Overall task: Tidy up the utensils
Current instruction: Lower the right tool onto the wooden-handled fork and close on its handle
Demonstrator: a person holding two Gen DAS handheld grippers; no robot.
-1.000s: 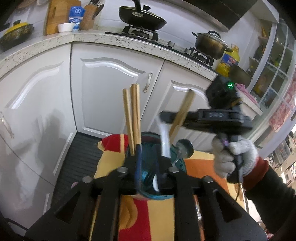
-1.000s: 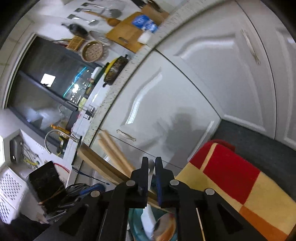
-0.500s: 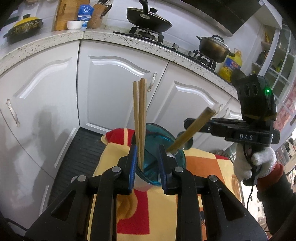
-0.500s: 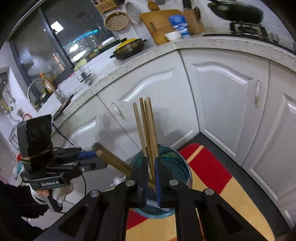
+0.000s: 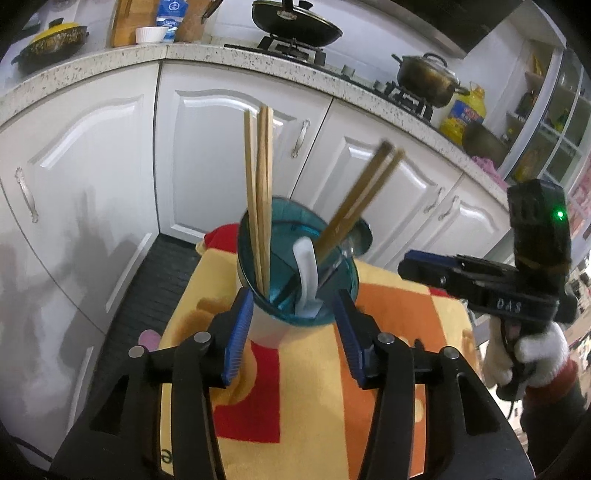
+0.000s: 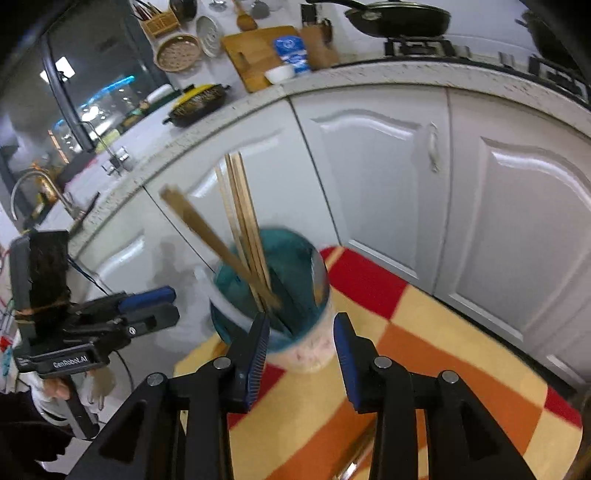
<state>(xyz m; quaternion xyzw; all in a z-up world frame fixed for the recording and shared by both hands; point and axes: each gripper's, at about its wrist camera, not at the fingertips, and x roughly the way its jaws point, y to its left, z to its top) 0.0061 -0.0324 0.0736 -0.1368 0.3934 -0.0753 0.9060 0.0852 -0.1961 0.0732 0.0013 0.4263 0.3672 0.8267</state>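
Both tongs just opened, nothing gripped: left tongs (image 5: 291, 325) straddle utensil holder (image 5: 295, 266); right tongs (image 6: 300, 345) near it. Chopsticks (image 5: 258, 192), white spoon (image 5: 306, 269) inside; checkered cloth (image 5: 388, 306) underneath; cabinet doors (image 5: 221, 155) close behind.

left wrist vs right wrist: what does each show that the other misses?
Left wrist only: the white spoon standing in the holder, the steel pot on the stove, the yellow oil bottle, and the right gripper held by a gloved hand.

Right wrist only: the dark window, the sink faucet, the round bamboo basket on the wall, and the left gripper.

Both: the teal utensil holder with chopsticks on the checked cloth, white cabinets, and the black pan. Both grippers' jaws have just been opening and grip nothing.
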